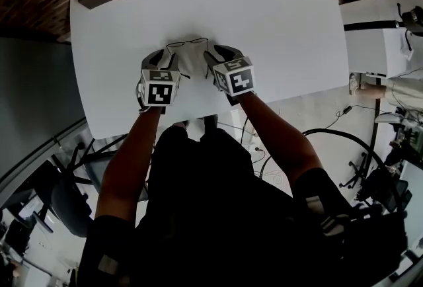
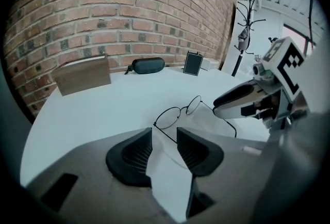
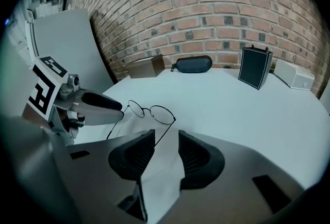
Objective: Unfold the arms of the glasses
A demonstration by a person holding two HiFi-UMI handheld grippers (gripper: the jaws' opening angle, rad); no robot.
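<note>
Jaws apart, we are straddling both arms of the wire-rimmed glasses (image 2: 184,110), lenses at twelve o'clock, with left gripper (image 2: 164,146) and right gripper (image 3: 166,146); arms seemingly unfolded, next calling for snag-free withdrawal.

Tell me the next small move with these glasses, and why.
Probably draw both grippers straight back, away from the glasses. Both arms already look swung out from the frame. One runs into the gap of the left gripper and the other into the gap of the right gripper. Both sets of jaws stand apart, so nothing seems clamped, and the glasses appear to rest on the table.
</note>
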